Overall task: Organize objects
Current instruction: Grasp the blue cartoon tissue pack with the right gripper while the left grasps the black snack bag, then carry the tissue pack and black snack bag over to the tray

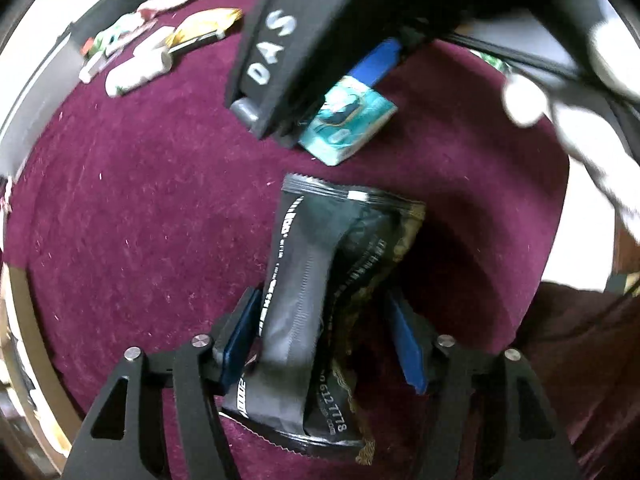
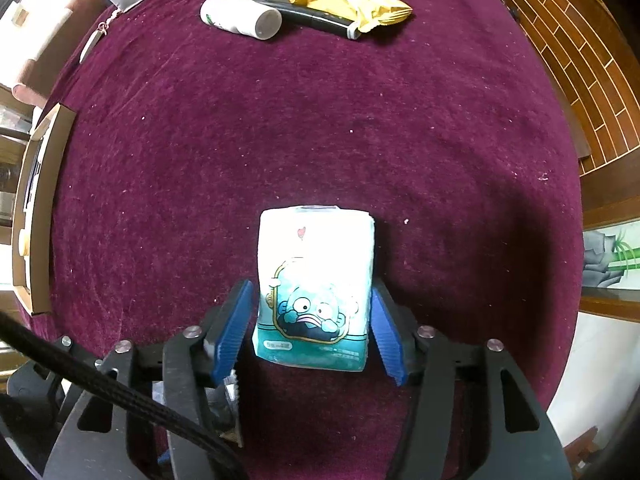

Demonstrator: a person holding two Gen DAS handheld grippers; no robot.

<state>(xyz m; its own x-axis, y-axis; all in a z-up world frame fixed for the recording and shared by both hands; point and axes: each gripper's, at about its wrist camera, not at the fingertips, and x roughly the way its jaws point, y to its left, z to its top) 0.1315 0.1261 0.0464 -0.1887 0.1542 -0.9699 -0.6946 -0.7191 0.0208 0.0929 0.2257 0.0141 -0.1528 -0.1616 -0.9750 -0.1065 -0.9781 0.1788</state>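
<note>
Left gripper (image 1: 324,340) clamped on crumpled black foil sachet (image 1: 320,300); right gripper (image 2: 310,332) spread around teal-and-white cartoon tissue pack (image 2: 316,280), pads just clear.

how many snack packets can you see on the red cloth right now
2. A black packet lies between the left gripper fingers, and a yellow packet lies at the far edge beside the white bottle. More may be hidden.
</note>
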